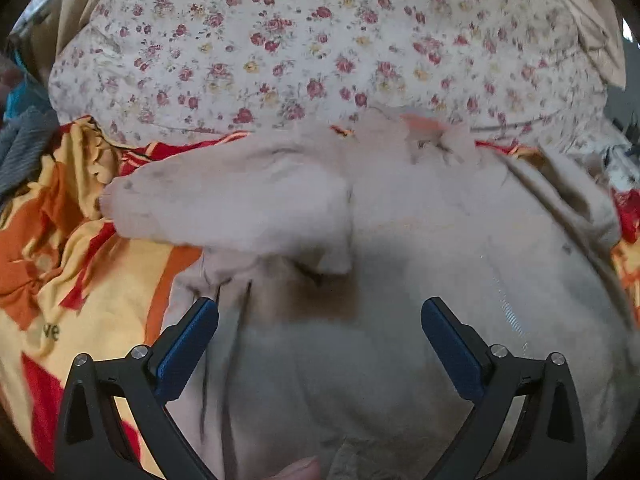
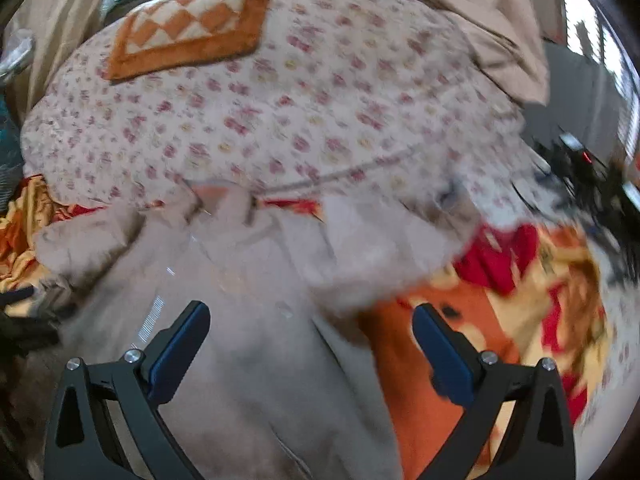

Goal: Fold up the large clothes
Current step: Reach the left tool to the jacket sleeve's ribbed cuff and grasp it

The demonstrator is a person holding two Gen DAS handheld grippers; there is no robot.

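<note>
A large pale beige garment (image 1: pixel 400 240) lies spread on the bed, one sleeve (image 1: pixel 224 204) folded across its left side. My left gripper (image 1: pixel 320 312) hangs open just above the garment's lower part, nothing between its blue pads. In the right wrist view the same garment (image 2: pixel 248 280) fills the lower left, blurred by motion. My right gripper (image 2: pixel 310 316) is open over the garment's right edge, its right finger (image 2: pixel 440 352) above the orange blanket. A fingertip (image 1: pixel 300 470) shows at the bottom of the left wrist view.
Under the garment is a red, orange and yellow blanket (image 1: pixel 80 280) (image 2: pixel 520 300). Behind it lies a floral quilt (image 1: pixel 320 52) (image 2: pixel 280 120) with an orange checked cloth (image 2: pixel 192 28) on top. Grey fabric (image 1: pixel 20 148) sits at far left. Dark equipment (image 2: pixel 592 176) stands at right.
</note>
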